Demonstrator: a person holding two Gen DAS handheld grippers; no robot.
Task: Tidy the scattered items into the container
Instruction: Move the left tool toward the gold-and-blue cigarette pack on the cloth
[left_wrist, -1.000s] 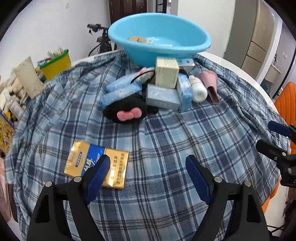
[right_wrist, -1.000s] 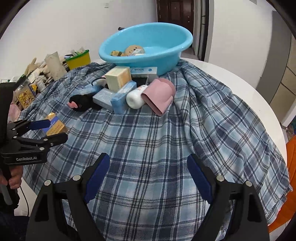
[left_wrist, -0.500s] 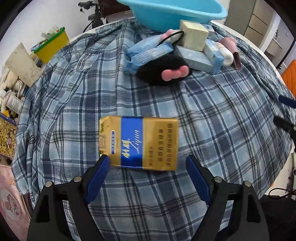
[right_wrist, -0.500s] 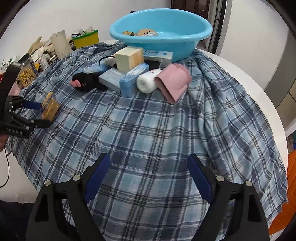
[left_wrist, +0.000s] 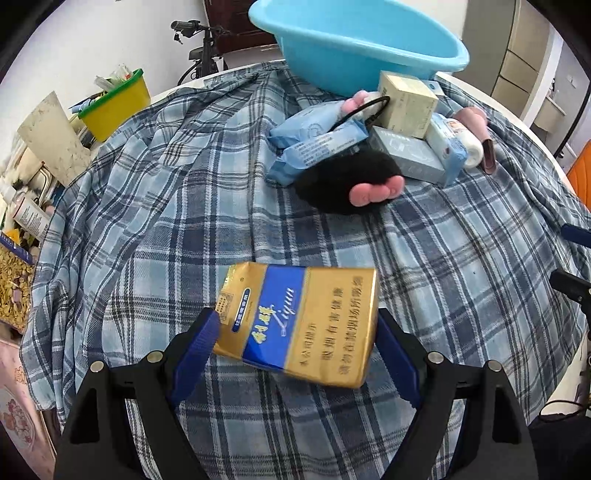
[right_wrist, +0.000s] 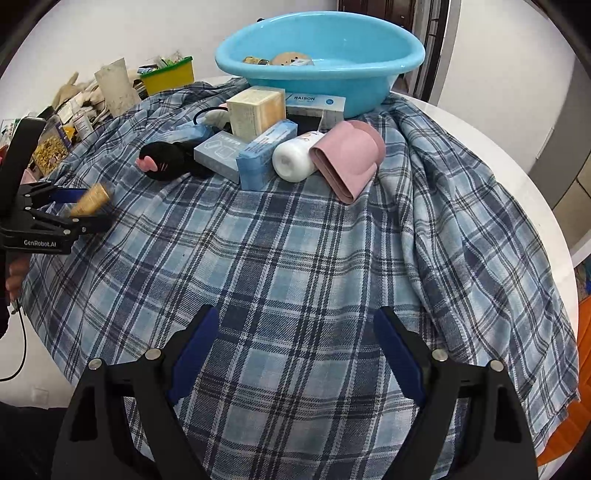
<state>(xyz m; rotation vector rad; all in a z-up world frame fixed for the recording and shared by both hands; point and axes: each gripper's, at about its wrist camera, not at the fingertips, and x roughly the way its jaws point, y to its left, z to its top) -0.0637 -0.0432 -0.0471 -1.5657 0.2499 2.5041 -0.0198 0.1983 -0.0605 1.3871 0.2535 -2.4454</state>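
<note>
Basin (right_wrist: 369, 92) is holding only a few items; left tool (left_wrist: 295, 343) is gripping the cigarette pack (left_wrist: 299, 321), right tool (right_wrist: 295, 350) is hanging open, pile (right_wrist: 258, 147) is waiting.

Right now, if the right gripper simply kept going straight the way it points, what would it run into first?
The right gripper is open and empty over bare plaid cloth. Straight ahead, nothing stands before the item pile, where the white bottle and pink case look nearest. Depth is uncertain; if angled downward, it meets cloth first.
</note>
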